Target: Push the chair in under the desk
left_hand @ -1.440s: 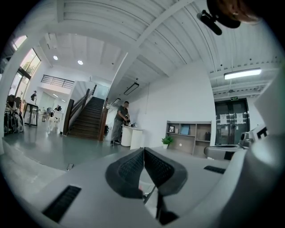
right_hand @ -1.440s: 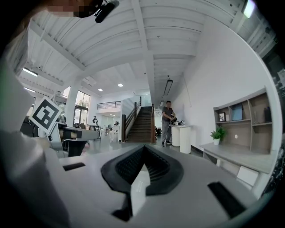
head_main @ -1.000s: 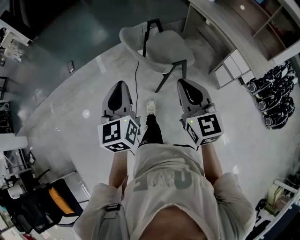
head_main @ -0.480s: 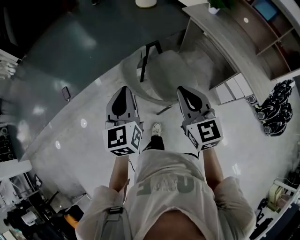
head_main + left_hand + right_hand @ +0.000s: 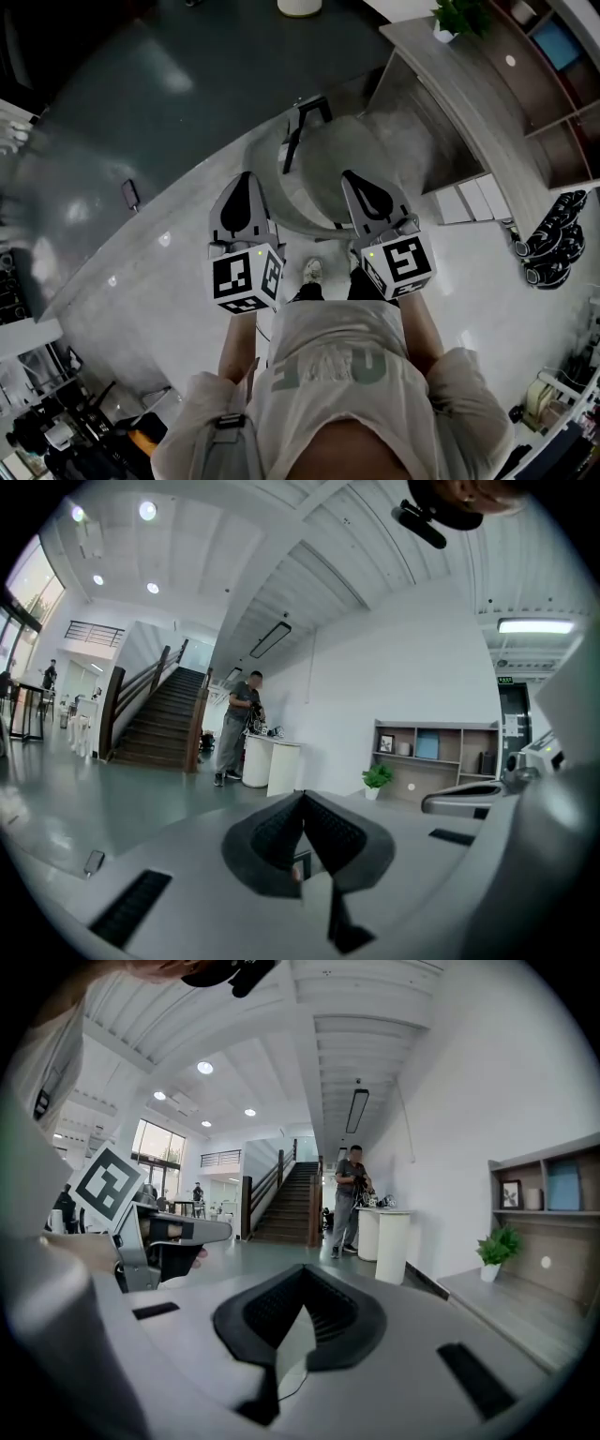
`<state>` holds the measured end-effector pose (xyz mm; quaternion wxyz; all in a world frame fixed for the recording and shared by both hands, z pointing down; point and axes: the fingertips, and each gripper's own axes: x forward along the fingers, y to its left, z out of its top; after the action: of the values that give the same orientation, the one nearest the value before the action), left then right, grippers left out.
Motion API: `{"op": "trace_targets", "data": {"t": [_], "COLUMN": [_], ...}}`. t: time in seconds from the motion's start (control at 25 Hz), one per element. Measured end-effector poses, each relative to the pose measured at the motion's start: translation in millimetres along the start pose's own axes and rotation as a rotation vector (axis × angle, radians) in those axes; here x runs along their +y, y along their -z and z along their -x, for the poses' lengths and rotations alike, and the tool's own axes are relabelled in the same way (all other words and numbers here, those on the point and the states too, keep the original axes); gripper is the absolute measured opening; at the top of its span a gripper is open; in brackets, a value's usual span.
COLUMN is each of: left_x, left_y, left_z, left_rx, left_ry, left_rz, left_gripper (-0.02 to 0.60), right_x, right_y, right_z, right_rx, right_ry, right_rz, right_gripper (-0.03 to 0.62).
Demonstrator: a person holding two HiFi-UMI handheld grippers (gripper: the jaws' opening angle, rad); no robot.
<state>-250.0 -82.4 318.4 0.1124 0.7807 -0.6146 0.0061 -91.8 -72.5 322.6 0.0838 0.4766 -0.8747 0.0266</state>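
A small potted plant (image 5: 497, 1246) stands near wall shelves (image 5: 553, 1190). A person (image 5: 351, 1199) stands at a white surface (image 5: 375, 1232), beside a staircase (image 5: 286, 1204).

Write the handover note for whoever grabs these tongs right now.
Left tongs: shut, empty.
Right tongs: shut, empty.
Both point at the back of the chair; contact cannot be told.
The chair stands in front of the person, at the open side of the desk, seat not yet under the top.
Done: the approach.
Left: push the chair in under the desk.
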Motion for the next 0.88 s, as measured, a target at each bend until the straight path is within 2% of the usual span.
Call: {"op": "trace_targets", "data": {"t": [0.16, 0.4, 0.8, 0.84, 0.88], "left_x": [-2.8, 0.6, 15.7, 16.7, 18.3], "left_y": [6.1, 4.7, 24.9, 28.1, 32.1], "left_z": [-25.3, -30.7, -30.6, -30.8, -31.3], "left_rx": [0.026, 0.014, 0.082, 0.099, 0.115], "left_ry": [-0.029, -0.099, -0.147, -0.14, -0.132], "left_rz": [0.055, 0.063, 0.093, 0.102, 0.114], "left_gripper": [0.015, 0.015, 0.022, 0.055, 0.133], "right_x": [-21.8, -31.2, 12.2, 19.6, 27.6], "right_y": [4.2, 10.5, 23.1, 23.2, 24.0], "right_z": [-19.9, -28.6, -54.5, -57.8, -61.4], "right_rx": [0.005, 0.031, 0.059, 0.059, 0.061], "right_ry": [-0.045, -0.084, -0.26, -0.279, -0.3], "right_rz": [-0.042, -0.104, -0.154, -0.155, -0.159], "right_gripper": [0.018, 0.018, 0.023, 0.052, 0.132]}}
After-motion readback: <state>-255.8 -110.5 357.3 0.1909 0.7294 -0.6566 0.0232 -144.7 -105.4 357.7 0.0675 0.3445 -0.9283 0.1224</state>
